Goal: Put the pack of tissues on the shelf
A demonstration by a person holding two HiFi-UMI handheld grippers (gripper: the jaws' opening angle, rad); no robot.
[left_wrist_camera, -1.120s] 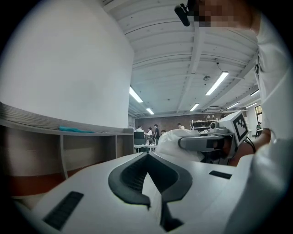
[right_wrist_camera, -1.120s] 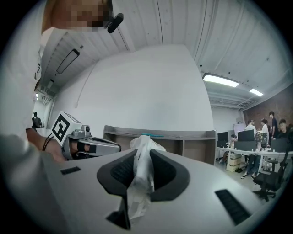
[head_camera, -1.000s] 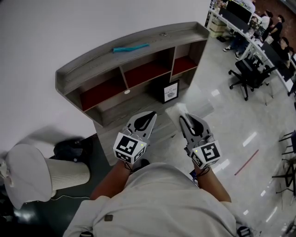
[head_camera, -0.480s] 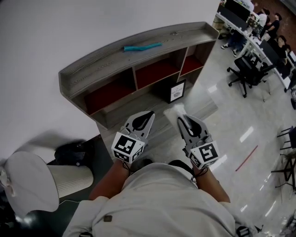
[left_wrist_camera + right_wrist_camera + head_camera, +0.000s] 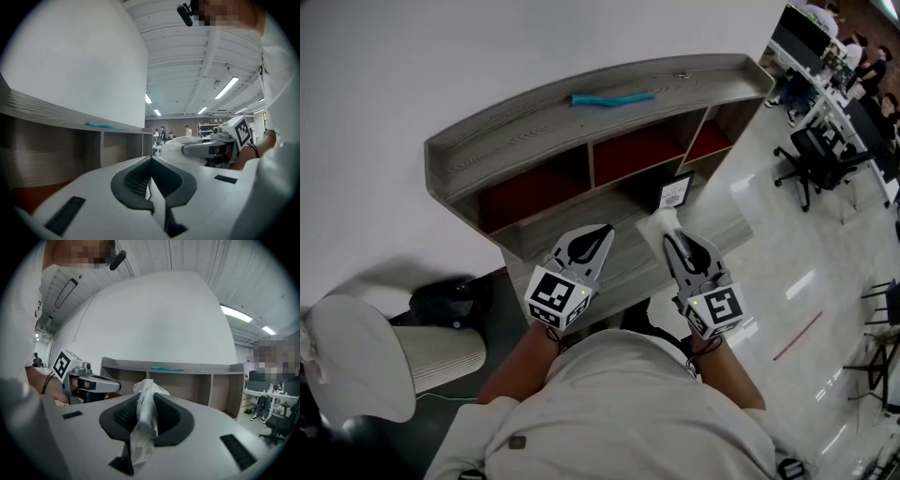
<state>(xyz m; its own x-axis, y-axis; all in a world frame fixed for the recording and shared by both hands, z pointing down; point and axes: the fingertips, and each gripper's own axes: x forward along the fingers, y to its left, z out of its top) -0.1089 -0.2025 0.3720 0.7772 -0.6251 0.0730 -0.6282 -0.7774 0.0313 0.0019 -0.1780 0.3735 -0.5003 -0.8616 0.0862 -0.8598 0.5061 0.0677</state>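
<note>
At twelve o'clock from the person, against the white wall, stands a grey wooden shelf with three open compartments lined in red: a wide one at eleven o'clock, a middle one and a narrow one toward one o'clock. On its top board lies a slim teal thing, perhaps a brush, too small to tell. A small framed card stands upright on the lower ledge under the middle compartment.

The pack of tissues is in the air just short of that ledge, near the card but apart from it. The right gripper is clamped on its crinkled white wrapper, which sticks out past the jaws. The left gripper is level beside it at nine o'clock, its jaws together with nothing between them.

A black office chair stands on the glossy floor at two o'clock, with people at desks beyond it. At eight o'clock are a white seat and a dark bag.
</note>
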